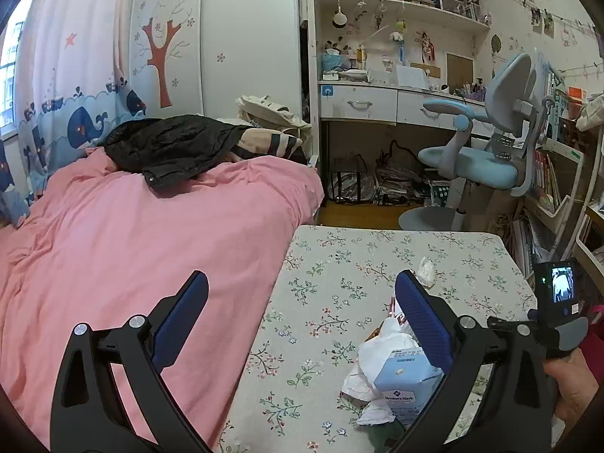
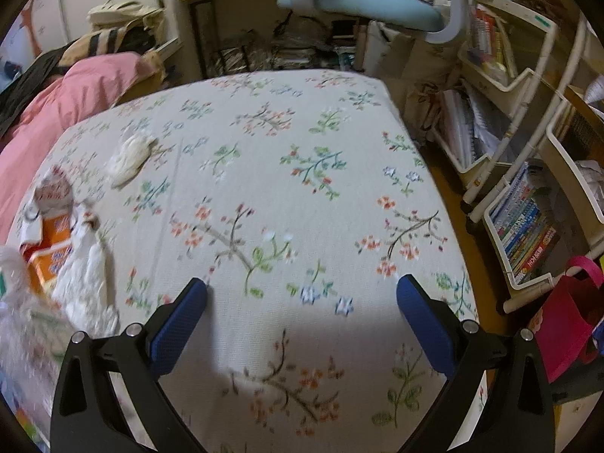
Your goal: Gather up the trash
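I see the trash heaped at the lower right of the left wrist view: crumpled white paper (image 1: pixel 364 372) around a pale blue tissue pack (image 1: pixel 406 385), on the floral-clothed desk (image 1: pixel 321 302). A crumpled tissue (image 1: pixel 426 270) lies apart, farther up the desk. My left claw (image 1: pixel 302 321) is spread wide, holding nothing, its right finger in front of the heap. My right claw (image 2: pixel 302 321) is spread too, above bare cloth. A pink bed (image 1: pixel 132 226) fills the left.

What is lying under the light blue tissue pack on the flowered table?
Crumpled white paper lies under the tissue pack, on the flowered table. Whatever is beneath that paper is covered.
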The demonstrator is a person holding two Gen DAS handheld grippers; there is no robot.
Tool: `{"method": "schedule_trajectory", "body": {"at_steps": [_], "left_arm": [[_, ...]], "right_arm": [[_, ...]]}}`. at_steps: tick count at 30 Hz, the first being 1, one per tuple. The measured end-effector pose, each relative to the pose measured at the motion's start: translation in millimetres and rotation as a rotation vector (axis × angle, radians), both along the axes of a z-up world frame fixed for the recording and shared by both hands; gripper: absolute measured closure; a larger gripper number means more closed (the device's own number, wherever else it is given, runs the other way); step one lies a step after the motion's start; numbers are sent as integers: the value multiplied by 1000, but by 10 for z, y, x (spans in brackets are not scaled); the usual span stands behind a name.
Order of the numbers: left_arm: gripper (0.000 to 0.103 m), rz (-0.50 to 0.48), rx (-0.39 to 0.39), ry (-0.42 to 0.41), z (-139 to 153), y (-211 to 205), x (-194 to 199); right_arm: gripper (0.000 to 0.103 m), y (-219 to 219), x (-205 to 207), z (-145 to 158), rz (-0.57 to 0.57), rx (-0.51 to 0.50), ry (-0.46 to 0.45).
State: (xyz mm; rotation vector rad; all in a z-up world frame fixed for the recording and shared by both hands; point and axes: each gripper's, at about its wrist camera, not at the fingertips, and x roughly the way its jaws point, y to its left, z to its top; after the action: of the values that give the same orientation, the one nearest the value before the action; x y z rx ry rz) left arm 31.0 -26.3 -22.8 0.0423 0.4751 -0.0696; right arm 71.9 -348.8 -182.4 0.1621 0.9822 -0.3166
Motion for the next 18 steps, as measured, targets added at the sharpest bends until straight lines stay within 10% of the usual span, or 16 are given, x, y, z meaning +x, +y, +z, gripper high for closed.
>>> {"method": "schedule_trajectory", "body": {"at_steps": [5, 18], "left_arm": [[7, -3, 5, -5, 25, -11, -13], [7, -6, -18, -19, 96, 4, -125]], "right_arm": [[7, -88, -105, 89, -31, 19, -18], [7, 542, -998, 1296, 76, -59, -433]]}}
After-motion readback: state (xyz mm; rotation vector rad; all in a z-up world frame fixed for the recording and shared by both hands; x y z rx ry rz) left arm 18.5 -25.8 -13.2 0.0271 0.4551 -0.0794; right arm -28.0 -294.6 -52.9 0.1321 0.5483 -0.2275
